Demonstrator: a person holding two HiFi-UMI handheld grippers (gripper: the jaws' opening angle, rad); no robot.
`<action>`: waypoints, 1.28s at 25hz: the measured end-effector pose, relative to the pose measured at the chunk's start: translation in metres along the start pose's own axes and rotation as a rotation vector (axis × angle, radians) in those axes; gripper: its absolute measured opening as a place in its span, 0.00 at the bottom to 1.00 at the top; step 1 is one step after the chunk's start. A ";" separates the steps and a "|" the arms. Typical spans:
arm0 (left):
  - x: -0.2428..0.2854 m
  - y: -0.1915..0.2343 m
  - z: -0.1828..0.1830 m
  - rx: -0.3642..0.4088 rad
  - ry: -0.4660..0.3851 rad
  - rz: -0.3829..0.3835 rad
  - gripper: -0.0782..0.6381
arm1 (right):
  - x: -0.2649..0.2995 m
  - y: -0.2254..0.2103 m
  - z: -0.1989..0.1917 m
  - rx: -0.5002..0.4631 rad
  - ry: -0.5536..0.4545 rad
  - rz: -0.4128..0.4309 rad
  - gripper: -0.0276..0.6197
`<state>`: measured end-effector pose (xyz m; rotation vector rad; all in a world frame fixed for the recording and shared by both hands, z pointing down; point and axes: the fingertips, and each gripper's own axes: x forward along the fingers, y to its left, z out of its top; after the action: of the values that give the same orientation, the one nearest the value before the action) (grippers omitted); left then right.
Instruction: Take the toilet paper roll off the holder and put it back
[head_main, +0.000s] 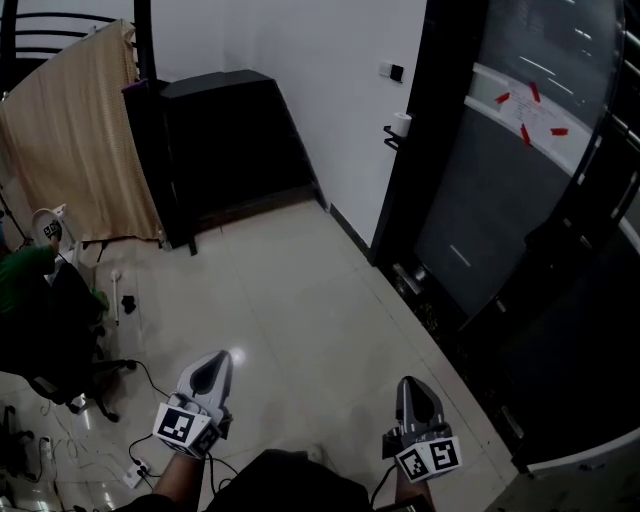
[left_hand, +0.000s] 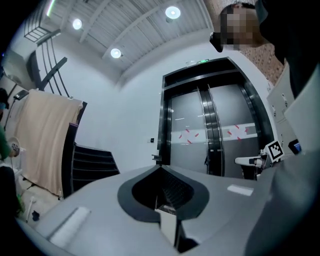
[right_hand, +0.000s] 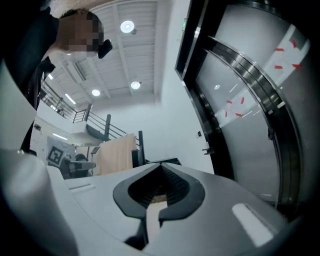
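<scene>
A white toilet paper roll sits on a small black holder on the dark door frame, far ahead across the tiled floor. In the left gripper view the holder shows only as a tiny dark bracket, and it is equally small in the right gripper view. My left gripper is low at the left, shut and empty; its jaws meet at a point. My right gripper is low at the right, also shut with nothing in it. Both are far from the roll.
A black cabinet stands against the white wall, with a beige cloth hung on a rack to its left. A glass door with red tape marks fills the right. An office chair and floor cables lie at the left.
</scene>
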<state>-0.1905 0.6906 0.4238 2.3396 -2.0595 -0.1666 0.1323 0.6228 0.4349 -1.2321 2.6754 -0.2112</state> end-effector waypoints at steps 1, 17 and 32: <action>0.015 -0.010 0.001 0.010 0.015 -0.010 0.11 | 0.005 -0.016 0.002 0.016 -0.006 -0.011 0.06; 0.120 0.008 -0.024 -0.136 0.035 0.115 0.11 | 0.061 -0.123 -0.015 0.069 0.052 -0.033 0.06; 0.290 0.077 -0.034 -0.089 0.029 -0.026 0.11 | 0.180 -0.171 0.003 -0.018 0.052 -0.223 0.06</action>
<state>-0.2277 0.3914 0.4449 2.3041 -1.9664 -0.2181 0.1442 0.3751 0.4472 -1.5514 2.5839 -0.2538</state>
